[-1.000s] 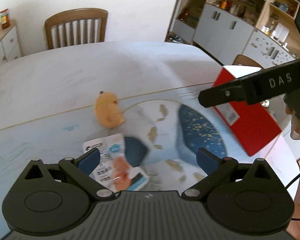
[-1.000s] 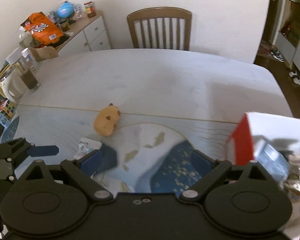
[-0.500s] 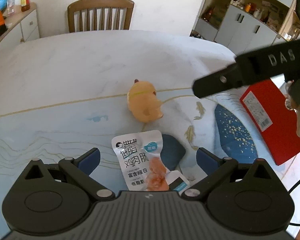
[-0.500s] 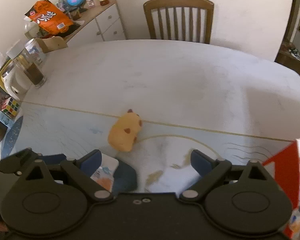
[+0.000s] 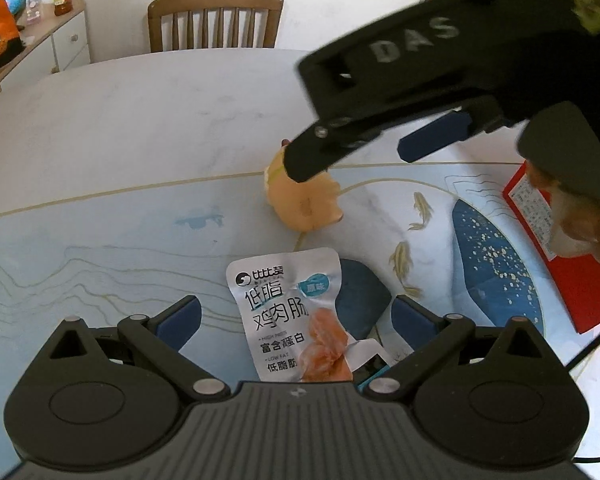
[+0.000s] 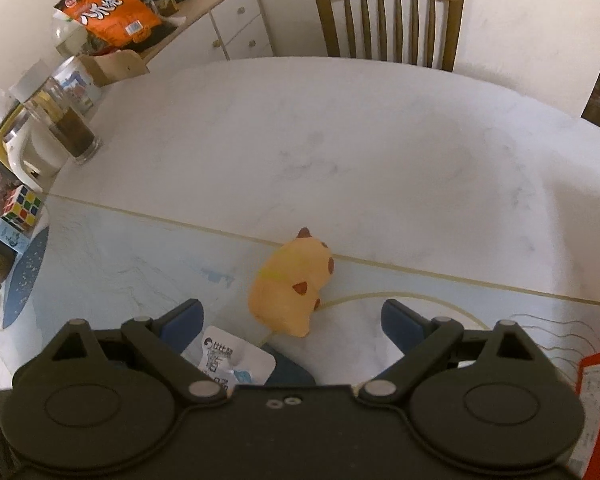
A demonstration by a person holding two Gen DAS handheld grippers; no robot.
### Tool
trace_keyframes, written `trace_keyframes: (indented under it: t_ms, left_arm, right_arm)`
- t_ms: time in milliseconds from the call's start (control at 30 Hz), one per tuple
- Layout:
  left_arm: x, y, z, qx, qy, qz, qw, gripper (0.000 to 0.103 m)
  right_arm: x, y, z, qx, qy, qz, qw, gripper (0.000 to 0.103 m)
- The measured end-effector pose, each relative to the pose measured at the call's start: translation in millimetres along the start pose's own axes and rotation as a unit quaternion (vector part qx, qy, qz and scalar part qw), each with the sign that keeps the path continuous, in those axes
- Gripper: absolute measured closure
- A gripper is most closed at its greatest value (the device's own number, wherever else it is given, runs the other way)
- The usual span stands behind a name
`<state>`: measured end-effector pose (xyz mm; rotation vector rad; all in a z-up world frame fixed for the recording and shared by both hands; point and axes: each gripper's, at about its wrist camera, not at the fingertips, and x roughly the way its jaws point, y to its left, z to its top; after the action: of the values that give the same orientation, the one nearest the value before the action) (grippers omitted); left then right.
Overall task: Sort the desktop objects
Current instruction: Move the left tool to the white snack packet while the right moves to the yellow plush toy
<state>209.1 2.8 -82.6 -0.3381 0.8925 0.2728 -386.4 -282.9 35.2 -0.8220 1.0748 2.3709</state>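
A white snack pouch [image 5: 290, 316] with Chinese print lies flat on the patterned table mat, between the open jaws of my left gripper [image 5: 296, 318]. An orange squishy animal toy [image 5: 304, 202] lies just beyond it on the mat. My right gripper [image 6: 292, 320] is open, above and just short of the toy [image 6: 292, 286], with the pouch's top edge [image 6: 230, 362] showing at its left finger. In the left wrist view the right gripper [image 5: 360, 148] reaches in from the right, over the toy. A red box [image 5: 556, 256] lies at the right.
A wooden chair [image 6: 388, 16] stands at the table's far side. At the left edge stand a glass jar [image 6: 66, 124], a Rubik's cube [image 6: 24, 206] and clutter. A sideboard [image 6: 228, 20] with an orange snack bag [image 6: 108, 12] is beyond.
Both grippers swung left. The pouch came between the left fingers. The right gripper left the red box and moved in over the toy.
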Motion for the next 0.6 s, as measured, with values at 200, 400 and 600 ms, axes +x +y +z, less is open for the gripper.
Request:
trace_keyframes:
  t_ms: [200, 400, 600]
  left_arm:
    - [11.1, -0.6, 3.9, -0.002, 0.009, 0.003, 0.9999, 0.006]
    - [20.1, 0.5, 8.5, -0.005, 0.012, 0.001, 0.9999, 0.006]
    - [25.1, -0.3, 11.3, 0.000, 0.005, 0.003, 1.0000, 0.006]
  right_arm:
    - [18.7, 0.6, 10.5, 0.010, 0.011, -0.011, 1.000, 0.007]
    - [36.3, 0.6, 14.7, 0.019, 0.019, -0.019, 0.999, 0.008]
    - [46.9, -0.5, 16.4, 0.022, 0.030, -0.021, 0.999, 0.008]
